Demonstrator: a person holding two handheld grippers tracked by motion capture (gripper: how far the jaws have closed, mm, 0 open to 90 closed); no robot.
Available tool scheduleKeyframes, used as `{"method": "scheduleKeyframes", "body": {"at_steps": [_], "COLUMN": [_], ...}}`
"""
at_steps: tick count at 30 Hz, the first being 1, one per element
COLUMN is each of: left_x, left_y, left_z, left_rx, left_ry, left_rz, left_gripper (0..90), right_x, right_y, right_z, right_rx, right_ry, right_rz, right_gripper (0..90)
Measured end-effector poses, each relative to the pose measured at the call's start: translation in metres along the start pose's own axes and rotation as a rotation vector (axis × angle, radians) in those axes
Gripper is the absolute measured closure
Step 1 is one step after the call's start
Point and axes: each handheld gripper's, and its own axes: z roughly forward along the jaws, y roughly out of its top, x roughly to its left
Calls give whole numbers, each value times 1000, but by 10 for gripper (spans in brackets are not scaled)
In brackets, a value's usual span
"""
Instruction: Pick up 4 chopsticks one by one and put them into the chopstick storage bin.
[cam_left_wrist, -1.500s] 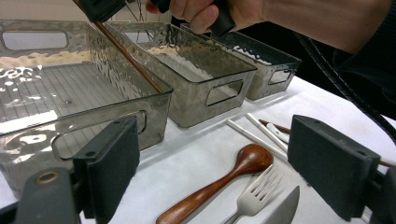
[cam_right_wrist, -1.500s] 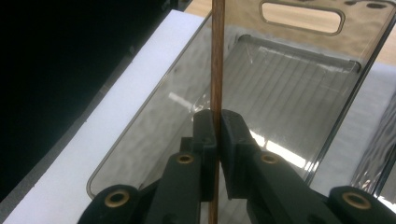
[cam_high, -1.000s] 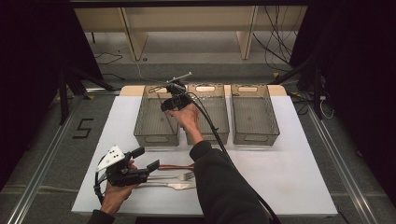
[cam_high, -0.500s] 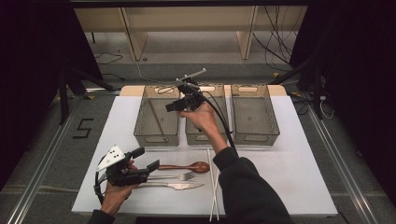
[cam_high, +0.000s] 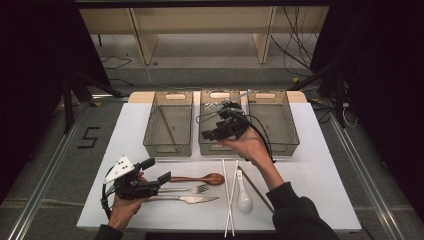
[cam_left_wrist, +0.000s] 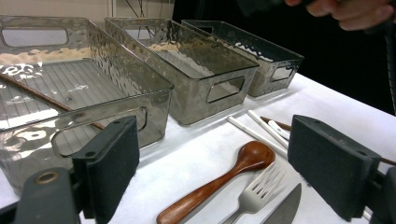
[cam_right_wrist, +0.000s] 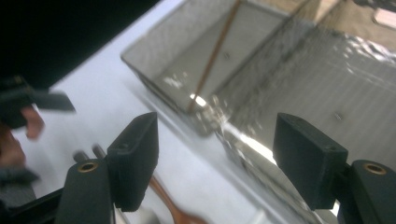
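Grey floor (cam_high: 210, 55), wooden furniture legs (cam_high: 142, 37), loose cables (cam_high: 295, 30), dark surroundings.

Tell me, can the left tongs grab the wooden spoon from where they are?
Probably yes. The left tongs are open and empty, right beside the wooden spoon, whose handle end points toward them on the table with nothing lying across it.

1. You had three clear bins (cam_high: 168, 122) lined up at the far side of the table.
2. You had one brown chopstick (cam_high: 166, 125) lying in the left bin, and one more (cam_high: 256, 189) on the table.
3. You had two white chopsticks (cam_high: 231, 192).
4. You had one wooden spoon (cam_high: 197, 178), one white spoon (cam_high: 244, 197), one fork (cam_high: 186, 189) and one knife (cam_high: 184, 199).
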Motion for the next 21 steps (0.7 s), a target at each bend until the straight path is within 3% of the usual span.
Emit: {"method": "scheduleKeyframes", "body": {"at_steps": [2,11,21], "left_x": [0,0,0], "left_y": [0,0,0], "left_z": [0,0,1], "left_rx": [1,6,9], "left_ry": [0,1,1], "left_rz": [0,2,5], "left_gripper": [165,165,165], "right_x": [-4,-13,-17], "right_y": [-16,-58,-105], "right_z": [-11,-32,-44], "right_rx": [12,66,168], "right_ry": [-14,-65,-146], "right_rz": [0,4,16], "right_gripper": [320,320,306]}}
